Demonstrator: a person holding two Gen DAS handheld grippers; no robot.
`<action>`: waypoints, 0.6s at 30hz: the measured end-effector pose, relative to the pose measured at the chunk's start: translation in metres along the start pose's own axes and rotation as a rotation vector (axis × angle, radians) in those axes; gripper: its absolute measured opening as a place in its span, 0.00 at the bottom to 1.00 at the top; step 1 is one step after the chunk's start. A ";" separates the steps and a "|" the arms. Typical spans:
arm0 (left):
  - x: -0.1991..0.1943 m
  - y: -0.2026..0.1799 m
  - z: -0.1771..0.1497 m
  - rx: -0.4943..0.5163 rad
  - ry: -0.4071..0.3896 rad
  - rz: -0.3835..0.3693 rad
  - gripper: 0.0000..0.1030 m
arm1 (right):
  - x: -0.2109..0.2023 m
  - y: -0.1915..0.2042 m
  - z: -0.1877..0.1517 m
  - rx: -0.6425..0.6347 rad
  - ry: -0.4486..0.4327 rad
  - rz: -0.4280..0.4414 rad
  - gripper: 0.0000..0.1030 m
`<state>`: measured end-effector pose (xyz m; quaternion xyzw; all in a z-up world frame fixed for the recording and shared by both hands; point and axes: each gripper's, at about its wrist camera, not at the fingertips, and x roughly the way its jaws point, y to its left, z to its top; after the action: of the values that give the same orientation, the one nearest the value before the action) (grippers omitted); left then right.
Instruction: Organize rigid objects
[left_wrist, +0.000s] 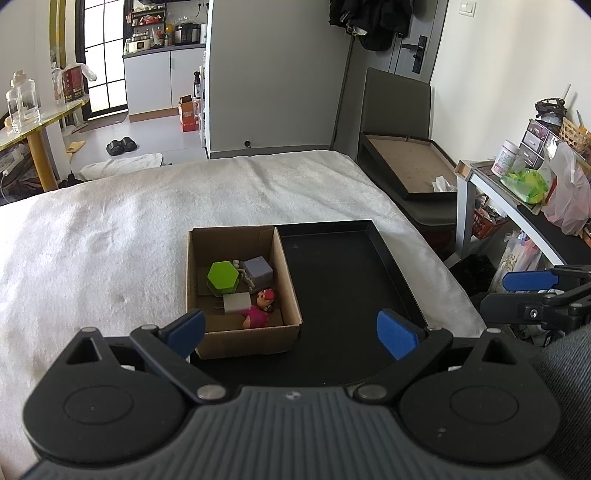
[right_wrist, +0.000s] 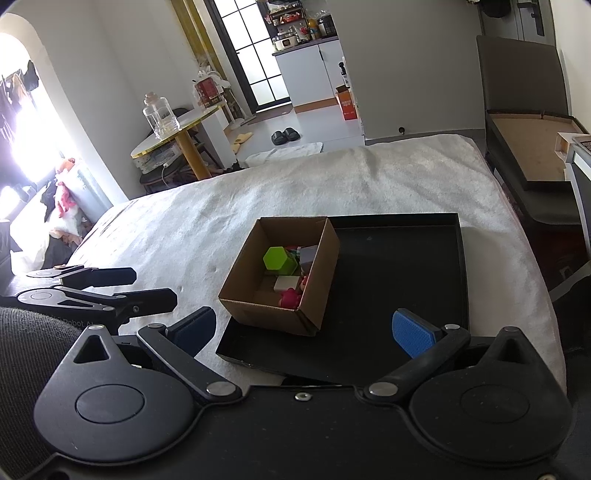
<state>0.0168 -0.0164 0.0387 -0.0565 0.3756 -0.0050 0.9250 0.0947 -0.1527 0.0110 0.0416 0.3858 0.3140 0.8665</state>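
Cardboard box (left_wrist: 243, 291) sits in the left part of a black tray (left_wrist: 351, 280) on a white blanket (left_wrist: 110, 229). Nearest to the cameras, the left gripper (left_wrist: 291, 330) and the right gripper (right_wrist: 306, 328) both hang wide open and hold nothing. Inside the box, a pink figure (left_wrist: 258, 308) lies at 6 o'clock, then a white block (left_wrist: 236, 302), with a green hexagon (left_wrist: 222, 277) at 10 o'clock and a grey cube (left_wrist: 258, 269) at 1 o'clock.
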 end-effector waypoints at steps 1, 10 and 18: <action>0.000 0.001 0.000 -0.002 0.001 -0.002 0.96 | 0.000 0.000 0.000 0.000 0.000 0.000 1.00; 0.001 0.002 0.002 -0.005 0.009 -0.007 0.96 | -0.001 -0.001 -0.003 -0.003 0.003 -0.007 1.00; 0.000 -0.004 0.003 0.009 -0.003 0.020 0.96 | 0.000 -0.001 -0.002 -0.002 0.003 -0.007 1.00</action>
<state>0.0191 -0.0202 0.0408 -0.0486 0.3748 0.0028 0.9258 0.0932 -0.1539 0.0094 0.0387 0.3870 0.3114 0.8671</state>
